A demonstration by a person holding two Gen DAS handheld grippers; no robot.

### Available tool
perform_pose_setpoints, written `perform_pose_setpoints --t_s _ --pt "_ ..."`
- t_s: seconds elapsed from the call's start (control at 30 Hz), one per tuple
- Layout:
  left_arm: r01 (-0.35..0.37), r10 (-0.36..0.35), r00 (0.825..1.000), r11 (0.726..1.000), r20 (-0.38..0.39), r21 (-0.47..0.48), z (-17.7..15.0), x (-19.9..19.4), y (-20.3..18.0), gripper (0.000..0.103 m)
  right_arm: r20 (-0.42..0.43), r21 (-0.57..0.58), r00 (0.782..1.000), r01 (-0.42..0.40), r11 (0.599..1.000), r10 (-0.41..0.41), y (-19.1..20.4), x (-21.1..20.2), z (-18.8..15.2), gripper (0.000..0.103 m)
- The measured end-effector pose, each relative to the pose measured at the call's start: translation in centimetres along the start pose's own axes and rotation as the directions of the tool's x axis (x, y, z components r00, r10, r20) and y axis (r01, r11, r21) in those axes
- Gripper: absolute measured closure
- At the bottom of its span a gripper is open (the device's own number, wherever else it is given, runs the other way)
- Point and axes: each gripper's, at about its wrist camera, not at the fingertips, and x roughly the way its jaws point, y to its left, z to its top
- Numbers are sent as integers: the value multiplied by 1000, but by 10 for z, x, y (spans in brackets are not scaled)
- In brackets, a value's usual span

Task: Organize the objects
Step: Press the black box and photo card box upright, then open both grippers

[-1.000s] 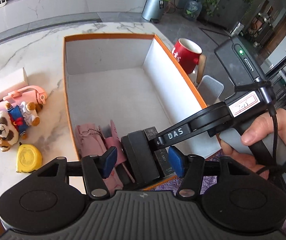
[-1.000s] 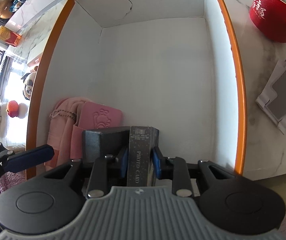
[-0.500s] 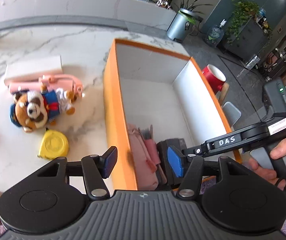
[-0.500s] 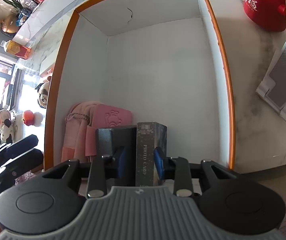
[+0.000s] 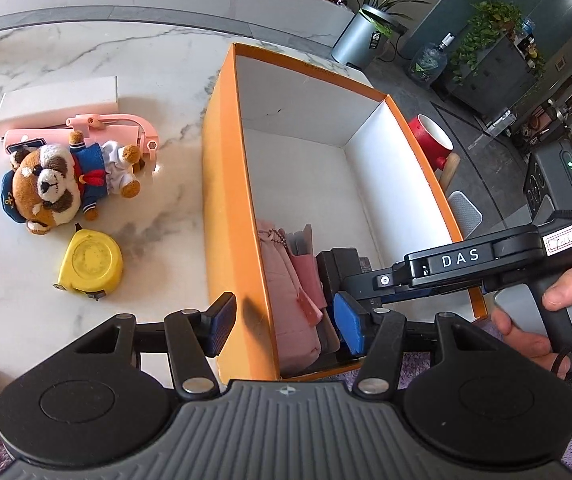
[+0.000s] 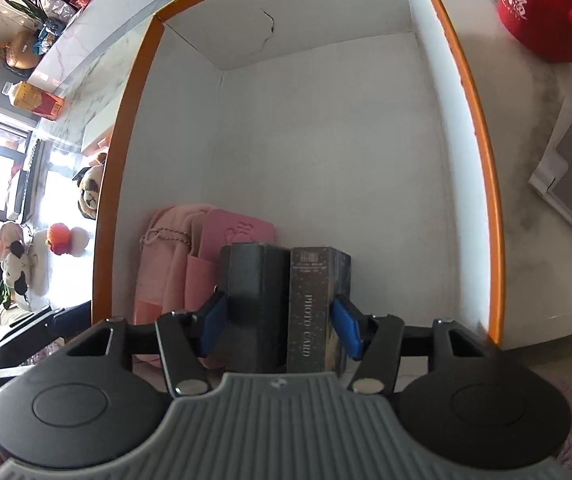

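Orange box (image 5: 226, 208) on marble tabletop (image 5: 158, 216): now seen from its left wall. Photo card box (image 6: 313, 304) released upright at near end wall, beside black case (image 6: 252, 300). Right tongs (image 6: 282, 326) opening, clear of both. Left tongs (image 5: 284, 322) spread, empty, astride near-left corner. Plush bear (image 5: 58, 184), yellow tape measure (image 5: 90, 262) still outside, to pack next.

One orange box (image 5: 230, 216), one plush bear (image 5: 52, 188), one tape measure (image 5: 90, 266).

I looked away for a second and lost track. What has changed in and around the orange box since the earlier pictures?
The right tool, earlier clamped on the photo card box, is opening; its pads now straddle that box and the black box beside it. The left tool swung toward the orange box's left wall. The box contents and tabletop toys stayed put.
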Motion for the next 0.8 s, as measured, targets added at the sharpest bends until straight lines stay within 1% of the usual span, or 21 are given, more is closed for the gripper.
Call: perform_pose_setpoints --t_s 0.03,0.07,0.1,0.17,0.23,0.33,0.4,0.5,0.6,0.73,0.8 --pt "5 -5 1000 1000 -6 0 0 2 0 40 -3 5 1000 -4 1000 4 -1 1 1 44" --pt "13 -13 1000 1000 -13 -2 0 3 0 43 -6 17 1000 -12 1000 12 -2 1 1 44" --pt "11 -11 1000 1000 -15 -3 0 5 0 43 -10 34 1000 -26 999 26 -4 6 2 45" --pt "-8 9 1000 1000 -14 23 -1 5 -2 51 -9 73 999 -51 996 51 -8 10 2 45" --pt "-7 7 1000 1000 -20 20 0 4 -1 52 -2 79 999 -48 996 49 -6 10 0 44" --pt "-4 4 1000 1000 -20 15 -1 4 0 54 -21 130 996 -80 988 83 -17 13 -1 39" --pt "-6 6 1000 1000 -17 20 -1 4 -1 54 -25 146 994 -97 984 102 -18 18 -1 39" --pt "-7 7 1000 1000 -17 25 -1 4 -2 54 -29 152 990 -129 980 135 -22 17 -2 43" --pt "-3 3 1000 1000 -19 18 -1 5 0 54 -27 136 992 -119 984 124 -21 16 -2 44" --pt "20 -20 1000 1000 -11 -2 -2 2 4 54 -36 126 993 -107 986 113 -20 15 0 42" --pt "33 -33 999 999 0 -2 -2 -1 5 54 -30 90 996 -79 993 82 -15 15 -1 42"
